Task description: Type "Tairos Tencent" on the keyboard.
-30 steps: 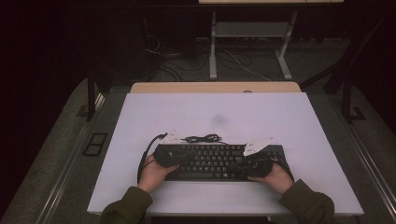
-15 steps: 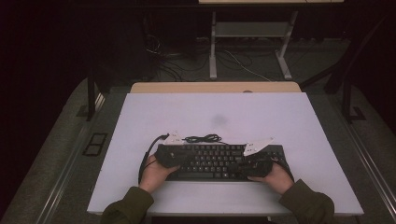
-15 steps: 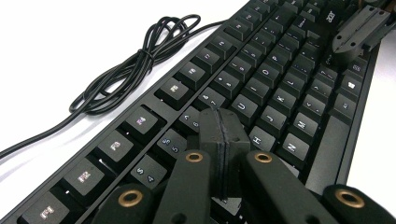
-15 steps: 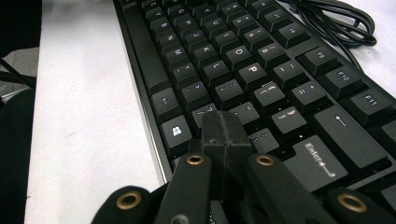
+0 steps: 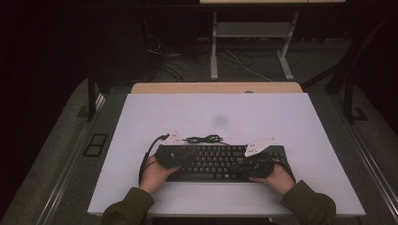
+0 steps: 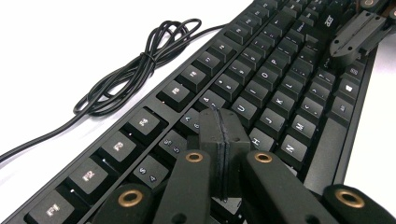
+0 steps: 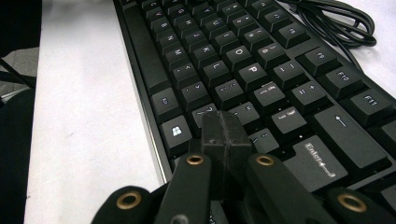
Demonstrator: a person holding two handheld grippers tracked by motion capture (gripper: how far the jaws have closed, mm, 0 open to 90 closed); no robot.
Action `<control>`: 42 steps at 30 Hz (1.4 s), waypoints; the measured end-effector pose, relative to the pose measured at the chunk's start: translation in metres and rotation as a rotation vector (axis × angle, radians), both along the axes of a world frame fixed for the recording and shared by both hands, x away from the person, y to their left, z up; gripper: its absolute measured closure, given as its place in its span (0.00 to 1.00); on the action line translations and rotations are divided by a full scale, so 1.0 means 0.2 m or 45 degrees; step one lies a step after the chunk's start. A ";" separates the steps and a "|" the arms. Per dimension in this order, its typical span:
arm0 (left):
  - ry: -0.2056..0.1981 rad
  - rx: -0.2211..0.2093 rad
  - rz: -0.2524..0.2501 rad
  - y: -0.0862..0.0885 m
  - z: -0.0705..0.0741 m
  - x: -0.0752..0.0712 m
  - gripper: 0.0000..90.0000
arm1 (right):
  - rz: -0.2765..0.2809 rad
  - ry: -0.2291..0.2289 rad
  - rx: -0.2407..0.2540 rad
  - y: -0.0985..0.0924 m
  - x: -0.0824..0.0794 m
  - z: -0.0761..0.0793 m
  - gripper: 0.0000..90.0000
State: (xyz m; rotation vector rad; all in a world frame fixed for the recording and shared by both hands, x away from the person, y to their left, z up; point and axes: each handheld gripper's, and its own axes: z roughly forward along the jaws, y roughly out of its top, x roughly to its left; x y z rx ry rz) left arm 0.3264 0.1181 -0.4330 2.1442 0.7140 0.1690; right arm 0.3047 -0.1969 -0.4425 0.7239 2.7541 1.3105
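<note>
Both tongs sit closed with nothing between their jaws. From where I watch, my left gripper (image 6: 219, 140) has its black jaws pressed flat together, tips low over the letter keys at the left half of the flat black plastic computer keyboard (image 5: 218, 161); I cannot tell whether they touch a key. My right gripper (image 7: 224, 135) is likewise pressed shut, its tips just above the keys near the Windows key at the keyboard's right end. In the high view the keyboard lies lengthwise on the near part of the white rectangular table (image 5: 187, 112), with my hands at its two ends. Its thin black bundled cable (image 6: 140, 70) lies coiled on the table just behind the function-key row.
</note>
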 end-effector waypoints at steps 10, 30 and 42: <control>-0.004 -0.036 0.023 0.05 0.02 -0.02 0.81 | 0.001 -0.002 -0.002 0.00 0.00 0.00 0.99; -0.024 -0.069 0.026 0.17 0.02 -0.07 0.37 | 0.000 -0.002 0.018 0.00 0.00 0.02 0.99; -0.018 -0.081 0.035 0.19 0.01 -0.09 0.33 | -0.022 0.003 0.090 0.02 0.04 0.05 0.76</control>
